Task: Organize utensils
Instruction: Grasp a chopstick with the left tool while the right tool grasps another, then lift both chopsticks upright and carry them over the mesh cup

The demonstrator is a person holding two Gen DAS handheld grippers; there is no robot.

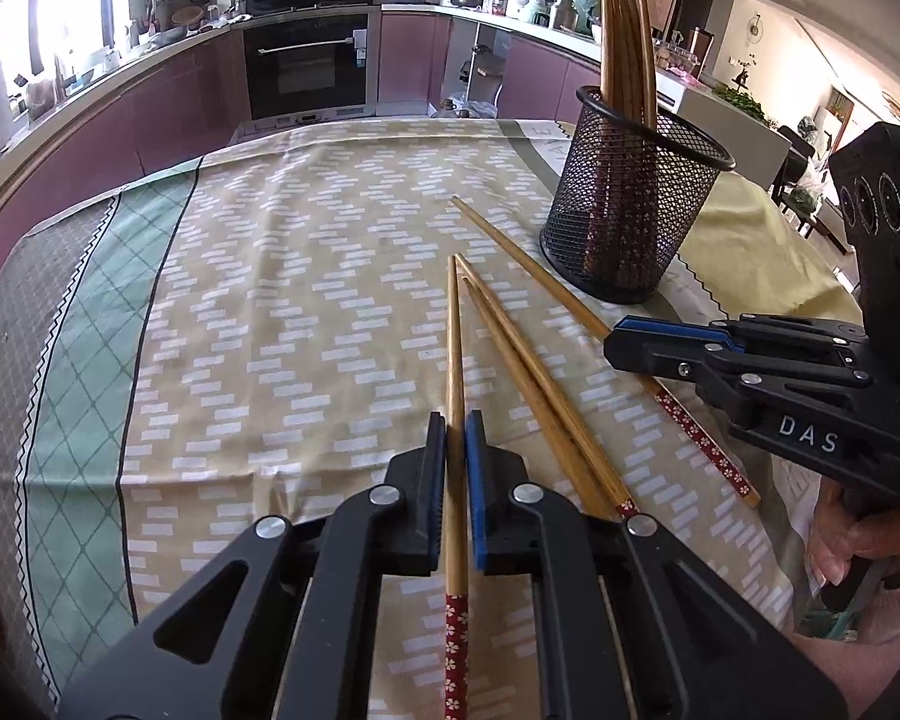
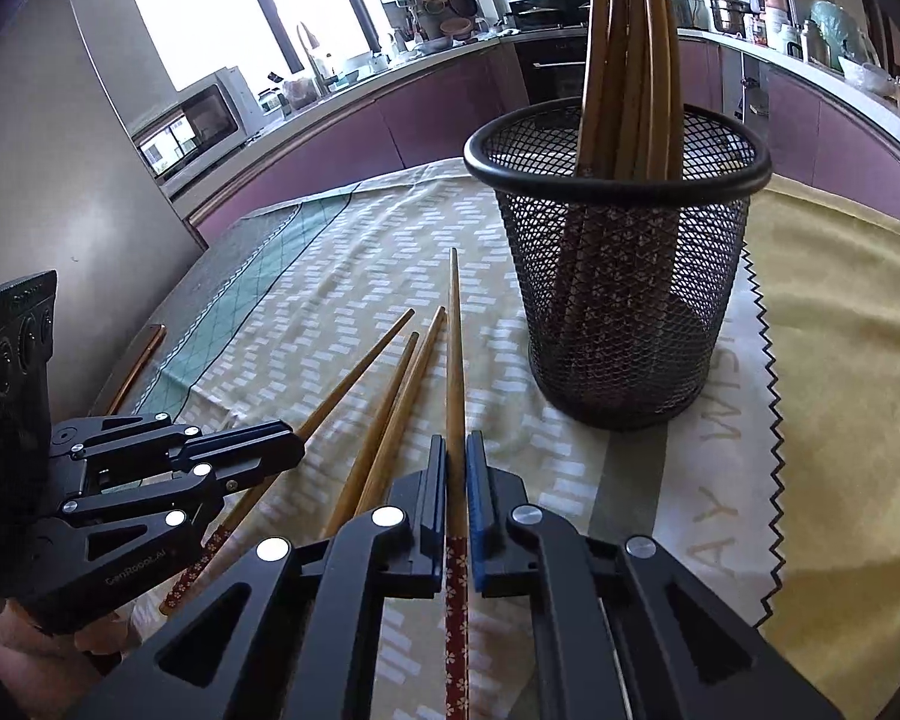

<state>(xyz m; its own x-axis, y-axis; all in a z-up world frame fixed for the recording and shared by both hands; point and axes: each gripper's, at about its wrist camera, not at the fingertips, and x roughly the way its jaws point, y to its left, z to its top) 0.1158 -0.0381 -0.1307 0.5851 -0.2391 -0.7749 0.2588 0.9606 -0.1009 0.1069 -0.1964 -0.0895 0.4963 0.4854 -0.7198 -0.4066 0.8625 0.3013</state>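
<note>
A black mesh cup [image 1: 624, 228] [image 2: 624, 300] stands on the table with several wooden chopsticks upright in it. My left gripper [image 1: 456, 420] [image 2: 297, 450] is shut on a chopstick [image 1: 453, 330] [image 2: 360, 375] with a red flowered end, which lies along the cloth. To its right, my right gripper [image 2: 456, 441] [image 1: 615, 339] is shut on a second such chopstick [image 2: 453, 348] [image 1: 528, 264] that points toward the cup's left side. Two loose chopsticks [image 1: 528, 384] [image 2: 402, 408] lie side by side between the held ones.
A patterned tablecloth [image 1: 270, 300] covers the table, with a yellow cloth [image 2: 840, 330] under its zigzag edge on the right. Purple kitchen cabinets and an oven [image 1: 306, 60] stand beyond the far edge. A person's hand [image 1: 858, 546] holds the right gripper.
</note>
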